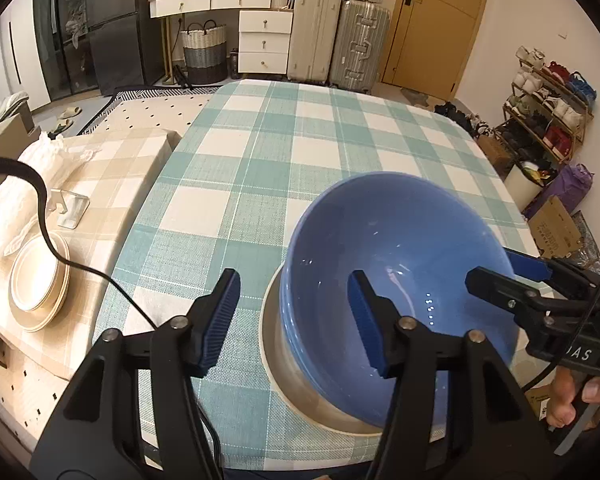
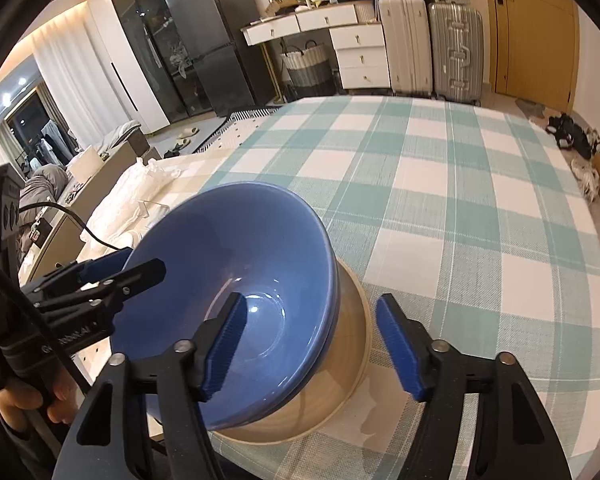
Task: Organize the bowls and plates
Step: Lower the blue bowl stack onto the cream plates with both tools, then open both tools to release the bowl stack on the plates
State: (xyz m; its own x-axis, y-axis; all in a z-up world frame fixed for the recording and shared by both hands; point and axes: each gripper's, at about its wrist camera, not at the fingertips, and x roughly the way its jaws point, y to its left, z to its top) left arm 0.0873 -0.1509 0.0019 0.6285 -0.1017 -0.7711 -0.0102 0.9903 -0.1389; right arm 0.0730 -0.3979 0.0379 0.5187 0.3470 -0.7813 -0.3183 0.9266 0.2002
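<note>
Both the left gripper (image 1: 294,320) and right gripper (image 2: 310,346) stand wide, straddling the blue bowl's (image 1: 400,256) rim; withdrawing straight should avoid tipping it.

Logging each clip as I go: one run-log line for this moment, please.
blue bowl: nested in beige bowl on table | left gripper: open, straddling rim | right gripper: open, straddling rim
</note>
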